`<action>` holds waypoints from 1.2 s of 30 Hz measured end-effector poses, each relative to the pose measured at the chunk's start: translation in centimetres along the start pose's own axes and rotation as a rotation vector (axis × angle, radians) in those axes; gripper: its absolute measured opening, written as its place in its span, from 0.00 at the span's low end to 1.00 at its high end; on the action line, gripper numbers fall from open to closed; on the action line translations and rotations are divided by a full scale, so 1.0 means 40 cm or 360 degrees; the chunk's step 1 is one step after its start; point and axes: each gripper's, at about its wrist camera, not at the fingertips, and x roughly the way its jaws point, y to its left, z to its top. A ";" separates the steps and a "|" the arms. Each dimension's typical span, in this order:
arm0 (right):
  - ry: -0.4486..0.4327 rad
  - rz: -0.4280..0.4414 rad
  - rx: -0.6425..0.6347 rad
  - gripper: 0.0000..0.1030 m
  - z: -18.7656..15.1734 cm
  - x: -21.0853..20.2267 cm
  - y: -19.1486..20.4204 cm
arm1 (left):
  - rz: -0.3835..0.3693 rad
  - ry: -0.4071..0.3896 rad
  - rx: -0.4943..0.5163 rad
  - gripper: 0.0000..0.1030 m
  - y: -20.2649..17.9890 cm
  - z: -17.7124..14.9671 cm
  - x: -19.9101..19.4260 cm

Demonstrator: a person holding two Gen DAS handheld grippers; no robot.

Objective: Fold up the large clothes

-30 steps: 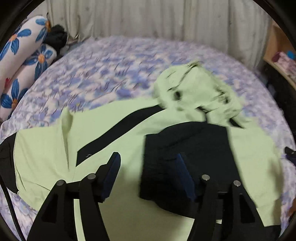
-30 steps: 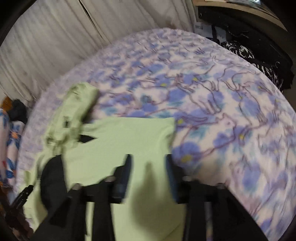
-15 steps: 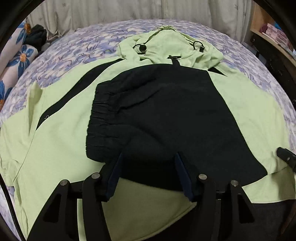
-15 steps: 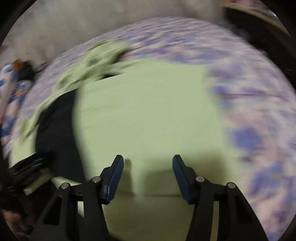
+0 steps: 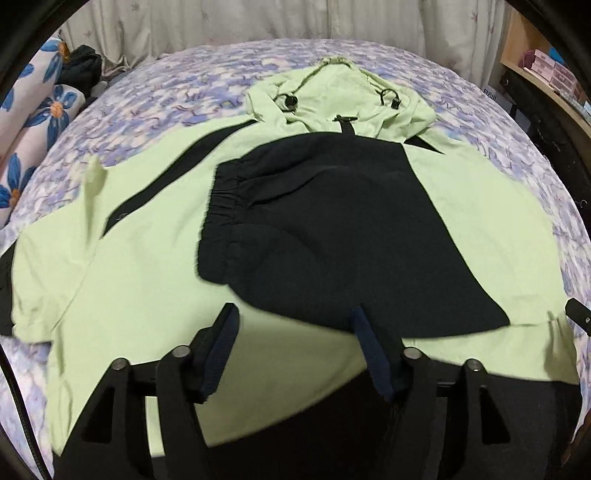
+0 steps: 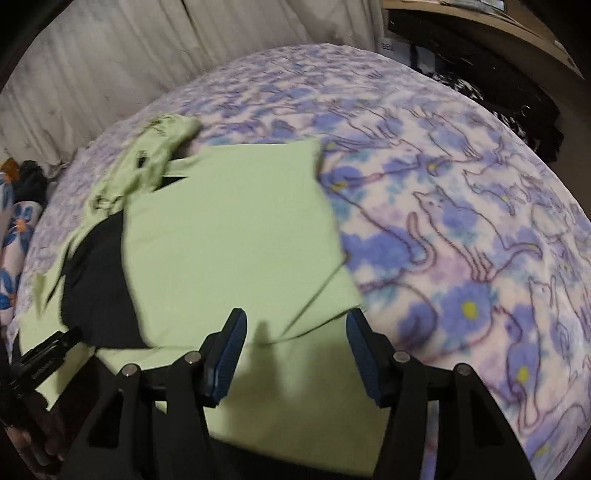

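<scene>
A light green hooded jacket (image 5: 140,258) with black panels lies spread flat on the bed, hood (image 5: 340,99) at the far end. A black sleeve (image 5: 332,236) with an elastic cuff lies folded across its middle. My left gripper (image 5: 295,325) is open and empty, above the jacket's near hem at the sleeve's lower edge. In the right wrist view the jacket's green right side (image 6: 229,236) fills the middle. My right gripper (image 6: 295,325) is open and empty over its near right edge.
The bed has a purple and white flower blanket (image 6: 461,206). Blue flowered pillows (image 5: 33,122) and a dark bundle (image 5: 81,70) lie at the far left. Curtains (image 5: 236,22) hang behind. A wooden shelf (image 5: 546,74) stands at the right, dark items (image 6: 491,70) beneath it.
The left gripper swung closer over the jacket, then pulled back a little toward the hem. The right gripper swept around over the jacket's right side. Both stayed open.
</scene>
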 end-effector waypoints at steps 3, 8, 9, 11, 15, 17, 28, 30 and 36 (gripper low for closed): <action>0.0011 0.0080 -0.0048 0.54 -0.033 -0.035 0.045 | 0.0046 -0.0031 -0.0004 0.69 0.003 -0.034 -0.055; 0.0045 0.0135 -0.0091 0.54 -0.101 -0.080 0.099 | 0.0077 -0.0064 -0.0015 0.70 0.016 -0.093 -0.139; 0.0051 0.0149 -0.0102 0.54 -0.115 -0.089 0.111 | 0.0078 -0.0073 -0.0019 0.70 0.021 -0.104 -0.157; 0.0067 0.0180 -0.0121 0.54 -0.143 -0.108 0.133 | 0.0077 -0.0088 -0.0035 0.70 0.032 -0.123 -0.188; 0.0083 0.0210 -0.0172 0.54 -0.188 -0.137 0.170 | 0.0064 -0.0108 -0.0062 0.70 0.058 -0.160 -0.243; 0.0094 0.0218 -0.0202 0.54 -0.211 -0.154 0.194 | 0.0072 -0.0119 -0.0071 0.70 0.075 -0.179 -0.271; 0.0097 0.0304 -0.0318 0.54 -0.285 -0.230 0.308 | 0.0000 -0.0118 -0.0193 0.71 0.209 -0.280 -0.392; 0.0091 0.0323 -0.0352 0.55 -0.295 -0.242 0.336 | 0.0000 -0.0130 -0.0214 0.71 0.241 -0.293 -0.410; 0.0043 0.0381 -0.0506 0.55 -0.317 -0.272 0.461 | 0.0044 -0.0165 -0.0270 0.71 0.366 -0.324 -0.453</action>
